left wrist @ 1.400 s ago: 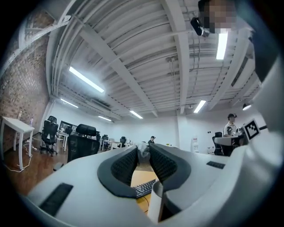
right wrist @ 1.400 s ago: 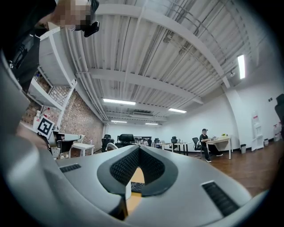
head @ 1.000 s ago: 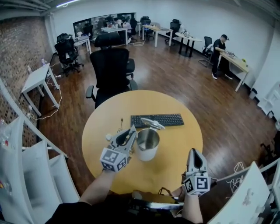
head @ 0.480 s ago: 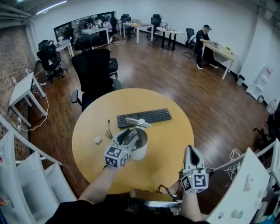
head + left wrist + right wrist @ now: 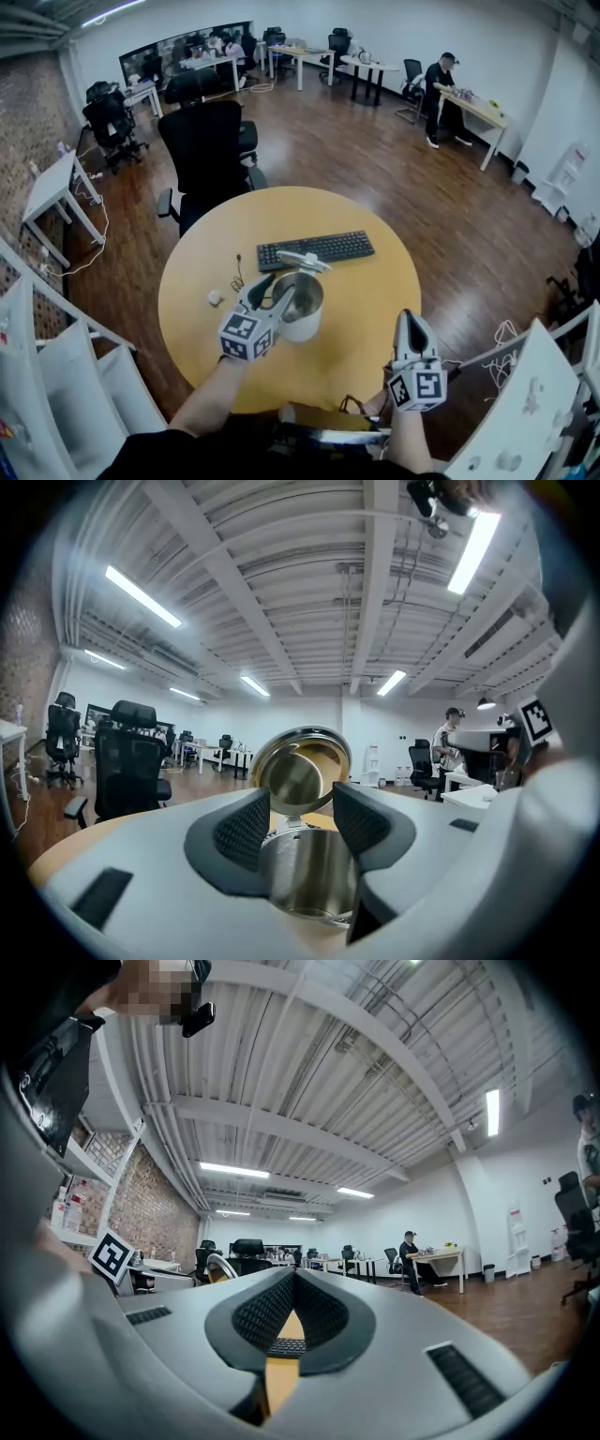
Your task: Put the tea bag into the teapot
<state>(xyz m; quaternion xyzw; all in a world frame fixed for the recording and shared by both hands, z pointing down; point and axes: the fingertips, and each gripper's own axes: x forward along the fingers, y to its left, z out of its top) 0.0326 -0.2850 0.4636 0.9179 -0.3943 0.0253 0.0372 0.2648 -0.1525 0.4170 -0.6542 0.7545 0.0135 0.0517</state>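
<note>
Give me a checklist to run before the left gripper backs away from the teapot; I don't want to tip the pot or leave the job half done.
1. Lid swung open, mouth clear: ok.
2. Teapot upright on the table: ok.
3. Left gripper over the pot's mouth, jaws opening, nothing between the pads: ok.
4. Tea bag inside the pot: cannot tell; none shows in the part of the interior visible in the left gripper view.
5. Right gripper shut, empty, apart from the teapot: ok.

One teapot (image 5: 307, 323), one keyboard (image 5: 316, 250)
</note>
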